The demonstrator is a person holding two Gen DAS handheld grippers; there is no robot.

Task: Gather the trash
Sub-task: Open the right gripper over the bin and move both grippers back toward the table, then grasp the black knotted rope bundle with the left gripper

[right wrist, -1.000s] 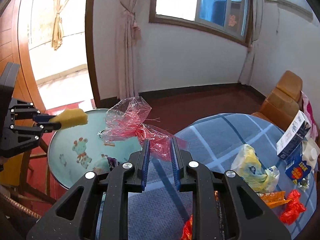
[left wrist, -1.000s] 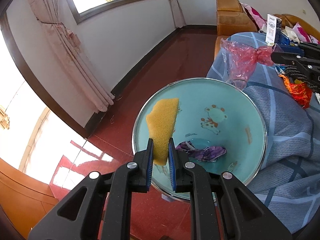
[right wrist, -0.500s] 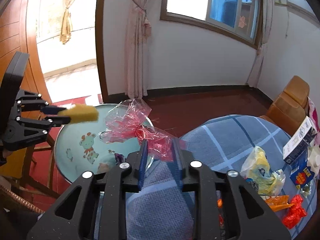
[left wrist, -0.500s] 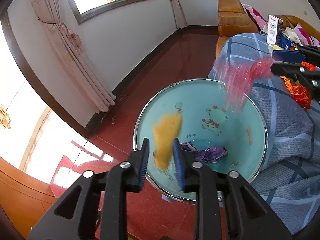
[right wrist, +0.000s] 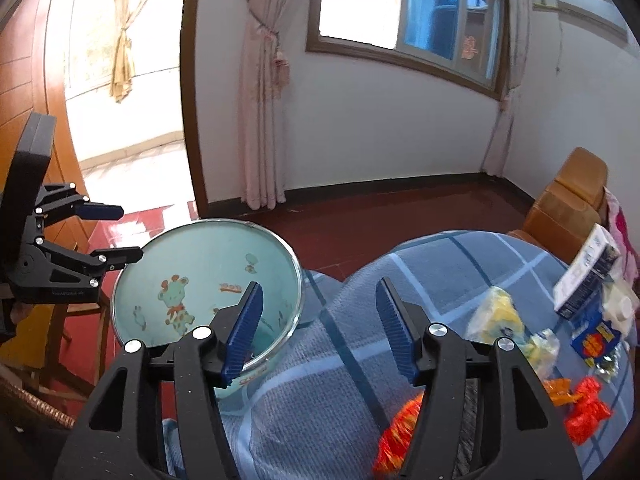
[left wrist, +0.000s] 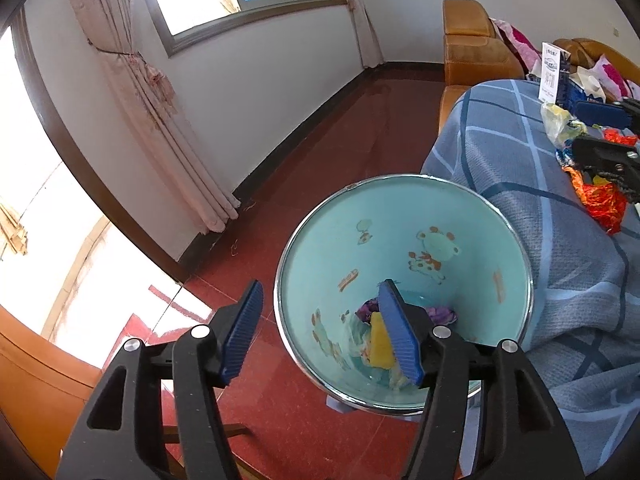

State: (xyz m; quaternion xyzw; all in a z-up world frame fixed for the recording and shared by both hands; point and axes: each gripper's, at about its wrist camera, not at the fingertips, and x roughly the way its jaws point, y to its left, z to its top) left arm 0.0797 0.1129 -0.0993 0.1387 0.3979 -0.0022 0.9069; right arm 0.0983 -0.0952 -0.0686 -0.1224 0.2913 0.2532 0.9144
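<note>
A light blue basin (left wrist: 404, 240) with cartoon prints stands beside the blue checked cloth table (left wrist: 520, 184); it also shows in the right wrist view (right wrist: 200, 256). A yellow sponge (left wrist: 380, 346) and a purple wrapper (left wrist: 440, 314) lie in its bottom. My left gripper (left wrist: 324, 332) is open and empty above the basin's near rim. My right gripper (right wrist: 320, 328) is open and empty over the table edge next to the basin. Trash lies on the table: a yellow bag (right wrist: 500, 316), orange wrappers (right wrist: 588, 408) and a carton (right wrist: 588, 276).
An orange sofa (left wrist: 476, 52) stands behind the table. Curtains (left wrist: 160, 120) hang by the wall over a red tiled floor (left wrist: 340, 140). A wooden chair (right wrist: 72, 320) stands under the basin's left side. A blue packet (right wrist: 596, 340) lies near the carton.
My left gripper opened and the yellow sponge fell into the basin. My right gripper opened and let go of the pink plastic bag, which is no longer in view.
</note>
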